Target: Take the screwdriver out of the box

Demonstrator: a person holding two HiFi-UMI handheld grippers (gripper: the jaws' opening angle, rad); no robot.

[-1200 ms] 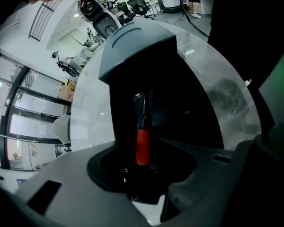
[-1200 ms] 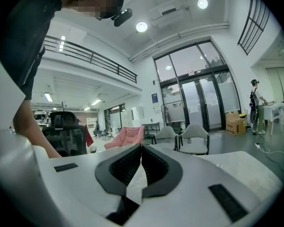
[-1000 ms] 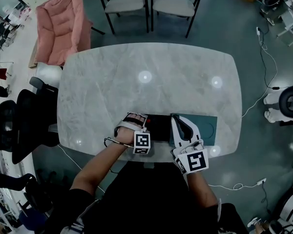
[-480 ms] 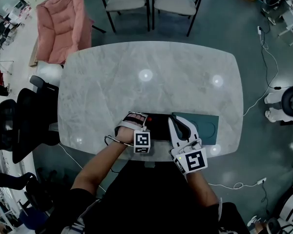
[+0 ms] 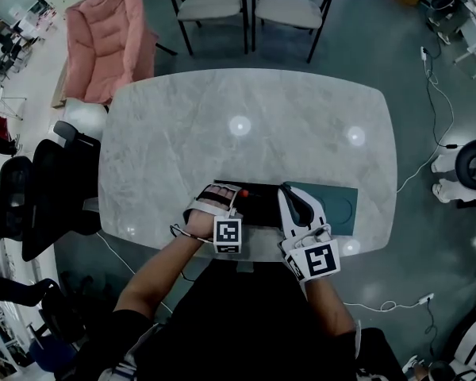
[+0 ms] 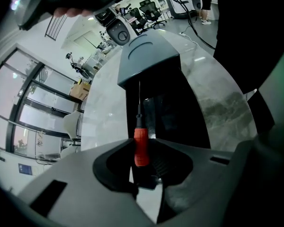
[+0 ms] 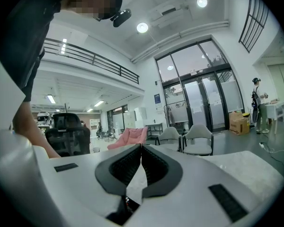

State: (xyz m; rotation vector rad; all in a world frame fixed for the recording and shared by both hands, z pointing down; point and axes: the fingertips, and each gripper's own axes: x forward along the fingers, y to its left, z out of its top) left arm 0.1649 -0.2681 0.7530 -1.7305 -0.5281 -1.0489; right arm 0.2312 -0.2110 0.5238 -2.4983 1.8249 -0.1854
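Note:
An open black box [image 5: 258,206] lies at the table's near edge, its teal lid [image 5: 337,209] folded out to the right. My left gripper [image 5: 222,194] points steeply down over the box's left part. In the left gripper view it is shut on the red handle of the screwdriver [image 6: 141,144]. The thin shaft points away toward the lid [image 6: 149,56], above the dark inside of the box [image 6: 180,117]. My right gripper [image 5: 291,195] lies level at the seam between box and lid. Its jaws are shut tip to tip [image 7: 141,148] with nothing seen between them.
The marble table [image 5: 246,133] stretches away beyond the box. Two grey chairs [image 5: 250,6] stand at its far side, a pink armchair [image 5: 103,42] at the far left and a black office chair [image 5: 32,205] at the left. Cables run over the floor on the right.
My left gripper has risen slightly over the box. The right gripper has stayed where it was.

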